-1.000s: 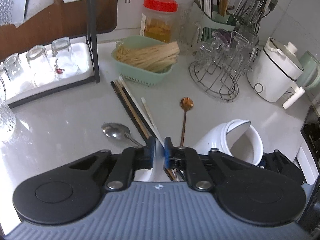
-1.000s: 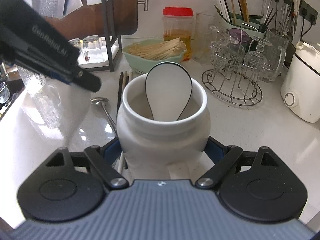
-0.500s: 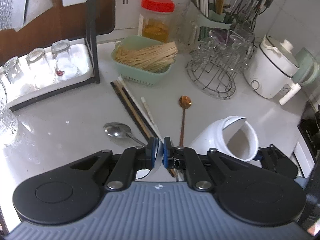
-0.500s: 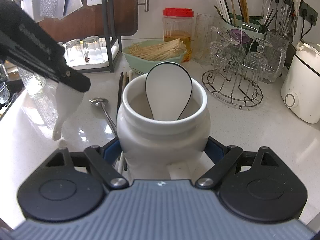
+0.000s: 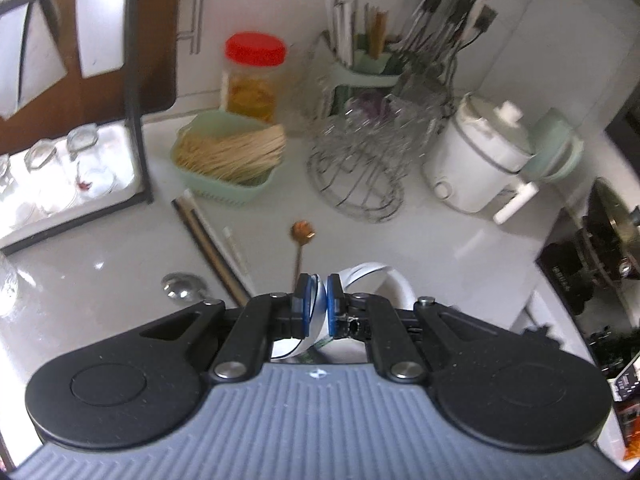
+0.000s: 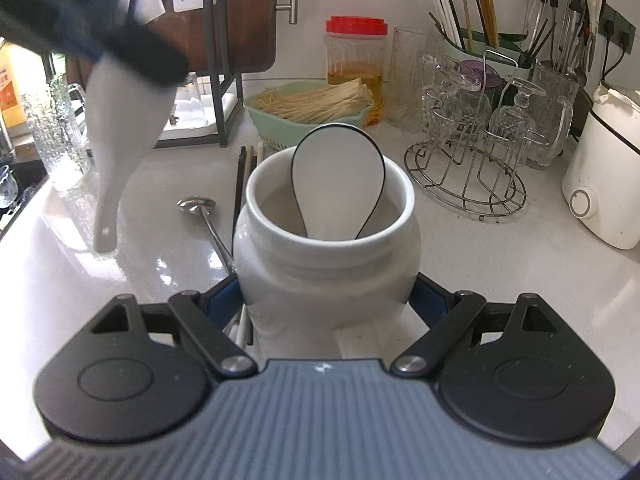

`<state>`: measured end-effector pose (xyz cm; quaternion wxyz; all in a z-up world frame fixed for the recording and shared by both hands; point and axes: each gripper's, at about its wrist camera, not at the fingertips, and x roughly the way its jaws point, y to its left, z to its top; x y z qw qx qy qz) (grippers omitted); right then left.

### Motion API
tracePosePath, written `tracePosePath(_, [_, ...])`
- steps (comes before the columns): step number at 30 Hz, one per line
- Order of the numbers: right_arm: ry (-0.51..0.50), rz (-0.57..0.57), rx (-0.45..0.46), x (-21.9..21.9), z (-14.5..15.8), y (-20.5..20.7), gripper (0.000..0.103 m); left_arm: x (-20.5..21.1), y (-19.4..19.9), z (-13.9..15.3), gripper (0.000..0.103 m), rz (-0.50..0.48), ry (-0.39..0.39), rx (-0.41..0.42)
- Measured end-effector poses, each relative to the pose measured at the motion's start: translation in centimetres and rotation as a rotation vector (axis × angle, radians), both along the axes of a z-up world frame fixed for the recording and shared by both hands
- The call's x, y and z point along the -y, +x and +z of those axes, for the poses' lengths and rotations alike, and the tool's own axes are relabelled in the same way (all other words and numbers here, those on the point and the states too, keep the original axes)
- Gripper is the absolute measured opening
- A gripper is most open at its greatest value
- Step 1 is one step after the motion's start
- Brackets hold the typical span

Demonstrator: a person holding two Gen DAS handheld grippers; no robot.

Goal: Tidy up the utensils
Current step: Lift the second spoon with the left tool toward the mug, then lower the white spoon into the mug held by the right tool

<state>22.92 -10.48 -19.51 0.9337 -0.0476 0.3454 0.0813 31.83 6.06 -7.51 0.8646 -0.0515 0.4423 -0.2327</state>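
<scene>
The left gripper [image 5: 319, 300] is clamped on the bowl of a white ceramic spoon [image 6: 120, 128], which hangs in the air with its handle pointing down, clear of the white countertop [image 6: 460, 248], up and to the left of the right jaws. Beyond and left of the left jaws lie a steel spoon [image 5: 182, 286], 2 dark chopsticks [image 5: 208, 248] and a pale one, flat on the glossy stone; straight ahead of the jaws lies a thin copper-coloured spoon [image 5: 303, 231].

The right gripper [image 6: 326, 300] grasps a round-bellied white ceramic jar [image 6: 326, 276], its blue pads pressed to both flanks. The jar stands upright with 1 utensil inside: a black-rimmed white ceramic spoon [image 6: 338, 176], bowl up, leaning on the far rim.

Farther back, ahead of the right jaws, a mint plastic basket [image 6: 308, 118] holds a bundle of pale sticks, and a clear jar with a red lid [image 6: 356, 54] holds amber liquid. To the right, a wire rack [image 6: 466, 176] carries inverted cut-glass cups; behind it a green caddy [image 6: 480, 46] holds upright chopsticks. A smooth white cooker [image 6: 604, 184] is at far right.
</scene>
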Motion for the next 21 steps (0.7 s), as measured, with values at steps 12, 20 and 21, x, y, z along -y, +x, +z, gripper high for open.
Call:
tracePosePath(12, [0.001, 0.011, 0.001, 0.2, 0.0, -0.1, 0.09, 2.8, 0.0, 5.6, 0.009, -0.083, -0.128, 0.067])
tracePosePath(20, [0.002, 0.016, 0.008, 0.2, -0.1, -0.3, 0.09, 4.6, 0.3, 5.9, 0.009, -0.127, -0.195, 0.053])
tracePosePath(21, [0.002, 0.016, 0.009, 0.2, -0.1, -0.3, 0.09, 4.9, 0.3, 5.9, 0.009, -0.13, -0.2, 0.056])
